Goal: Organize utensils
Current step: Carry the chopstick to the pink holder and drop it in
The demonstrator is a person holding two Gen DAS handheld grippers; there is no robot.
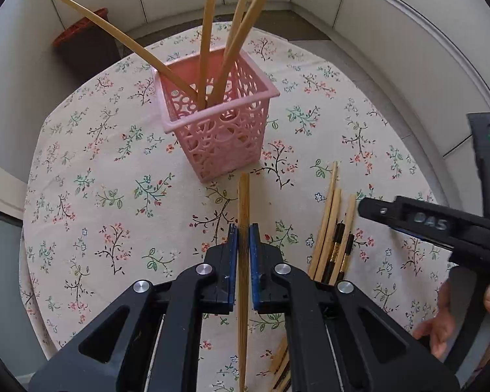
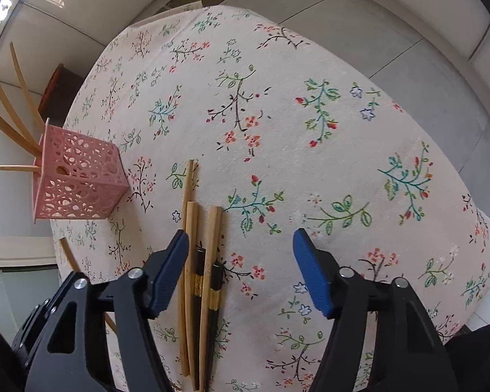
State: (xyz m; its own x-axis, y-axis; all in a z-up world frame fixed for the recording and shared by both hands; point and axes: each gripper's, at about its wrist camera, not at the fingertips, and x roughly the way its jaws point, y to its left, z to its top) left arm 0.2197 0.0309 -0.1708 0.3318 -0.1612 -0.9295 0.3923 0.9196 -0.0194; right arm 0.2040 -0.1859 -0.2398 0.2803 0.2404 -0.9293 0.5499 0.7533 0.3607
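Note:
A pink lattice basket [image 1: 219,111] stands on the floral tablecloth [image 1: 114,179] with several bamboo chopsticks [image 1: 209,32] leaning out of it. My left gripper [image 1: 244,228] is shut on one bamboo chopstick [image 1: 243,202], held just short of the basket. A loose bundle of chopsticks [image 1: 333,228] lies on the cloth to its right. In the right wrist view this bundle [image 2: 199,261] lies by my open, empty right gripper [image 2: 241,238], close to its left finger. The basket [image 2: 78,179] is at the far left there.
The table is round and its edge drops to a grey floor on all sides. A dark stool with a red top [image 1: 81,32] stands beyond the table. White wall panels [image 1: 408,32] ring the room. The right gripper's body [image 1: 441,225] juts in at the right of the left wrist view.

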